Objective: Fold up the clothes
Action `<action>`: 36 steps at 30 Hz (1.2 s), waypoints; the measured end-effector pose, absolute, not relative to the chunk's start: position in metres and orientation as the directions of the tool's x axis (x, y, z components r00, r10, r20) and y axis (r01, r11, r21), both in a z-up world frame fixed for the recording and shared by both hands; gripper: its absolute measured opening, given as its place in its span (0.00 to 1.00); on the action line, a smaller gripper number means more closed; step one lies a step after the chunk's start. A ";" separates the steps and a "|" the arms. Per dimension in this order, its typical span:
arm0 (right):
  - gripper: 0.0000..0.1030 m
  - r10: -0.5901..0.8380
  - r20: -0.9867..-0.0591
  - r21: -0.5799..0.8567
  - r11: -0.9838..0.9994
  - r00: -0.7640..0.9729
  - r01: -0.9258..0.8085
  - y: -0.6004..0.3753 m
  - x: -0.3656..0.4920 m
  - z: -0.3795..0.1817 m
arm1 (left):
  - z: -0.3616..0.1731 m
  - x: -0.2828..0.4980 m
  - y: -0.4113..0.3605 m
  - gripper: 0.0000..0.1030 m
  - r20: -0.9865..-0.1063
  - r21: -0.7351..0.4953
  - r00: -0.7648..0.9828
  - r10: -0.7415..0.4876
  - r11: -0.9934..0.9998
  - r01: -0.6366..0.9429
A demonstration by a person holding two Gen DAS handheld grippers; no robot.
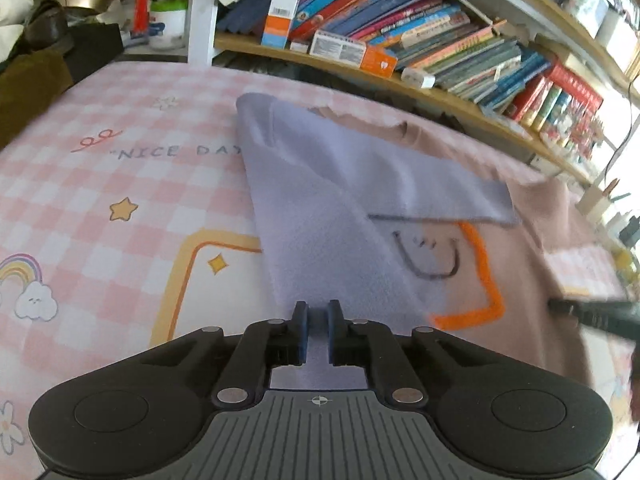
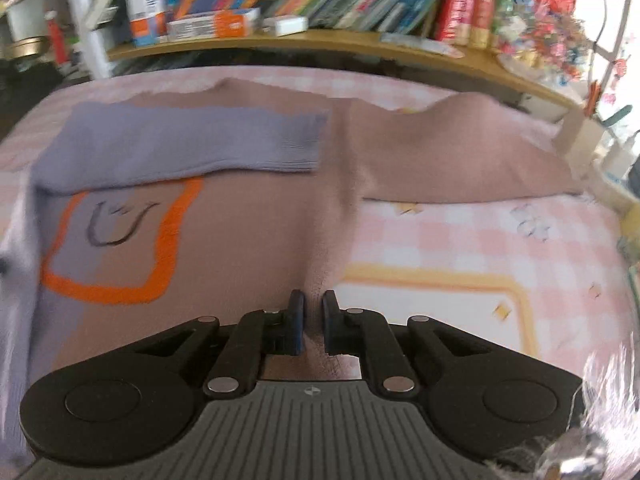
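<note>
A brown-and-lavender sweater (image 2: 256,216) with an orange outline and a smiley face lies flat on the pink checked cloth. Its lavender sleeve (image 2: 180,140) is folded across the chest. In the left wrist view my left gripper (image 1: 318,312) is shut on the sweater's lavender side (image 1: 320,240), which runs up between the jaws. In the right wrist view my right gripper (image 2: 313,304) is shut on the brown hem edge, with the brown sleeve (image 2: 460,152) spread out to the right. The right gripper's black body (image 1: 592,312) shows at the left view's right edge.
A pink checked tablecloth (image 1: 120,184) with "NICE DAY" print covers the table. A wooden shelf (image 2: 320,46) packed with books runs along the far edge. A white post (image 1: 202,12) and a cup of pens (image 1: 168,12) stand at the far left.
</note>
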State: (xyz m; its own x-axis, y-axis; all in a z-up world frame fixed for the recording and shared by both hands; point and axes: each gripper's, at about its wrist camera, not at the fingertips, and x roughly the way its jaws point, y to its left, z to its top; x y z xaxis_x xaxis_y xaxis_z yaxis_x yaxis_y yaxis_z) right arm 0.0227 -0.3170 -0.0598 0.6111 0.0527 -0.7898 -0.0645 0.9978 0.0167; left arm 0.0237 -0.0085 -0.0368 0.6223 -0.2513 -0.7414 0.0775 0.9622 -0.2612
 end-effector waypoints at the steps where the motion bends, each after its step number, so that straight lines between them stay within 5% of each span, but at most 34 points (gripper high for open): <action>1: 0.08 0.079 -0.791 0.037 0.996 0.607 -0.081 -0.311 0.019 -0.060 | -0.036 0.024 -0.007 0.09 -0.736 -0.273 0.626 -0.258 0.959 0.074; 7: 0.08 0.164 -0.788 0.046 0.977 0.594 -0.209 -0.276 0.014 -0.059 | -0.037 0.026 -0.008 0.38 -0.742 -0.263 0.619 -0.256 0.961 0.082; 12: 0.08 0.049 -0.780 0.037 0.999 0.624 -0.032 -0.311 0.028 -0.059 | -0.027 0.023 -0.009 0.38 -0.731 -0.189 0.654 -0.193 0.979 0.078; 21: 0.08 0.044 -0.779 0.030 0.999 0.625 -0.032 -0.315 0.026 -0.060 | -0.034 0.029 -0.025 0.42 -0.744 -0.143 0.638 -0.199 0.980 0.138; 24: 0.08 0.044 -0.778 0.038 0.999 0.627 -0.023 -0.320 0.023 -0.060 | -0.039 0.032 -0.038 0.31 -0.742 -0.100 0.640 -0.197 0.978 0.185; 26: 0.08 0.030 -0.776 0.032 0.999 0.630 -0.008 -0.321 0.019 -0.060 | -0.041 0.036 -0.043 0.06 -0.746 -0.086 0.637 -0.193 0.977 0.196; 27: 0.08 0.024 -0.775 0.029 1.000 0.632 -0.002 -0.322 0.017 -0.060 | -0.041 0.038 -0.044 0.03 -0.746 -0.084 0.638 -0.189 0.978 0.191; 36: 0.15 0.062 -0.764 0.090 0.996 0.643 0.010 -0.335 0.023 -0.051 | -0.028 0.039 -0.046 0.06 -0.719 -0.080 0.670 -0.183 0.980 0.182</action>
State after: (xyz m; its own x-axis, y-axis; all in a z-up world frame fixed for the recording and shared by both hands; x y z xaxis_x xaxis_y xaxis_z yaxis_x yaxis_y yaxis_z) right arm 0.0230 -0.3355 -0.0512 0.6428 0.0621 -0.7636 0.0104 0.9959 0.0897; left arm 0.0389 -0.0464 -0.0278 0.6704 -0.1825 -0.7192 0.1815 0.9802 -0.0796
